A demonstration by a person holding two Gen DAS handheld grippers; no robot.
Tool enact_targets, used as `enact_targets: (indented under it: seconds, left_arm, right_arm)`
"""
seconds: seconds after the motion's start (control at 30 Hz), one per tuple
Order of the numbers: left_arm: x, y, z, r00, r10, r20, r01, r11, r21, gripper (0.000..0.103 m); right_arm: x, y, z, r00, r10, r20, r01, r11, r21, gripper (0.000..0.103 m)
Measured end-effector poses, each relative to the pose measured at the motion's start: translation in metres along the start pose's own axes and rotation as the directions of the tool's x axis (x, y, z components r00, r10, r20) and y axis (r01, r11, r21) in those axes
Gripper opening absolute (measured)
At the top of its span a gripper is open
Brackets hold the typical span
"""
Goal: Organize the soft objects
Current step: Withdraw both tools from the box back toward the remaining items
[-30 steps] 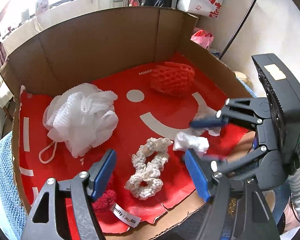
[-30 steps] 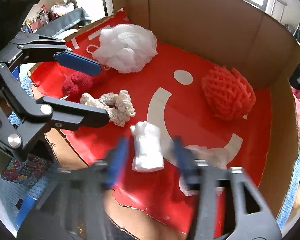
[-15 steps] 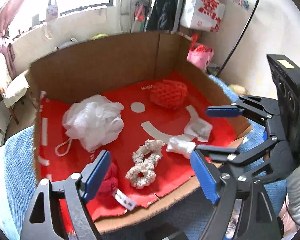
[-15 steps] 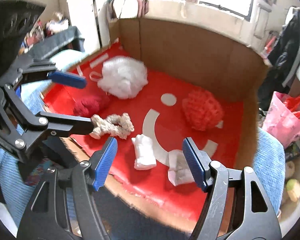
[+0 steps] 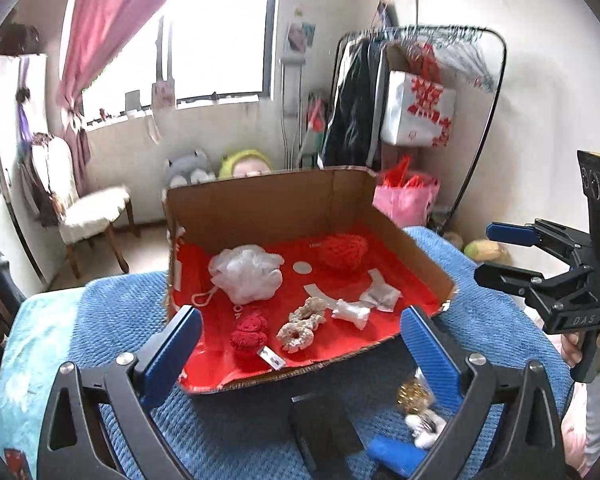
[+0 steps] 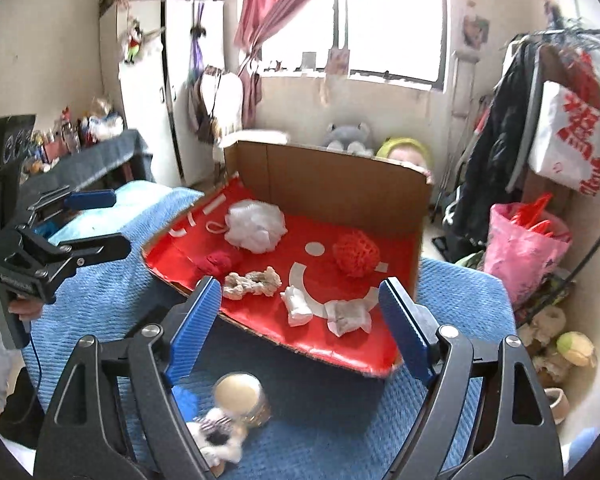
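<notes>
Both tools are held back from the box, above the blue bed cover (image 5: 260, 432). The left tool (image 5: 300, 344) has its fingers wide apart and grips nothing; the right tool (image 6: 300, 320) is likewise spread and empty.

Nearest in the box (image 5: 268, 204), close to its torn front edge, lie a red knitted toy (image 5: 249, 334) with a tag, a cream braided scrunchie (image 5: 302, 324), a small white roll (image 5: 351, 313) and a crumpled white cloth (image 5: 382, 294). Further back sit a fluffy white mesh pouf (image 5: 246, 274) with a cord loop and a red netted ball (image 5: 342, 251), near the rear wall.

The risks, as I judge them: the slick red liner (image 5: 340, 344) may bunch under a finger, the pouf's loose mesh may snag or slip from a shallow pinch, and the scrunchie and toy lie near enough that one grab could catch both. The open front offers no wall to stop a nudged piece rolling out.
</notes>
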State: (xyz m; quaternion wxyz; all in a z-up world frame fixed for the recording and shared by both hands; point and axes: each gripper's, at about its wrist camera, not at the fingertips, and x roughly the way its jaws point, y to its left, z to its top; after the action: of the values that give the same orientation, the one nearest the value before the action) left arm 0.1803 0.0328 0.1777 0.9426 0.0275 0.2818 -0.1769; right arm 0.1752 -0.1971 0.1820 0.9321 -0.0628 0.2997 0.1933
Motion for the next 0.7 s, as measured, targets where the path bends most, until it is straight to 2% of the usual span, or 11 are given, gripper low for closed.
enact_targets:
  seconds: [0.07,0.37,0.53,0.7]
  left_arm:
    - [-0.017,-0.005,-0.006,0.999,0.021,0.036,-0.021,1.000,-0.002,0.103]
    - [-0.083,-0.025,-0.047,0.988,0.041,0.150,-0.030,0.997,-0.076,0.103]
    - [-0.104,-0.034,-0.077,0.983,0.058,0.174,-0.042,0.994,-0.099,0.103]
    - [-0.106,-0.049,-0.106,0.982,0.085,0.170,-0.072,0.994,-0.082,0.103]
  right_arm:
    - [-0.020,0.009,-0.007,0.999,-0.012,0.039,0.012,1.000,0.001,0.089]
    - [-0.082,0.052,-0.049,0.986,-0.086,0.142,0.086,0.996,0.009,0.089]
    - [-0.103,0.069,-0.082,0.978,-0.106,0.182,0.098,0.994,0.055,0.090]
    - [-0.114,0.077,-0.116,0.957,-0.186,0.221,0.167,0.981,0.102,0.093]
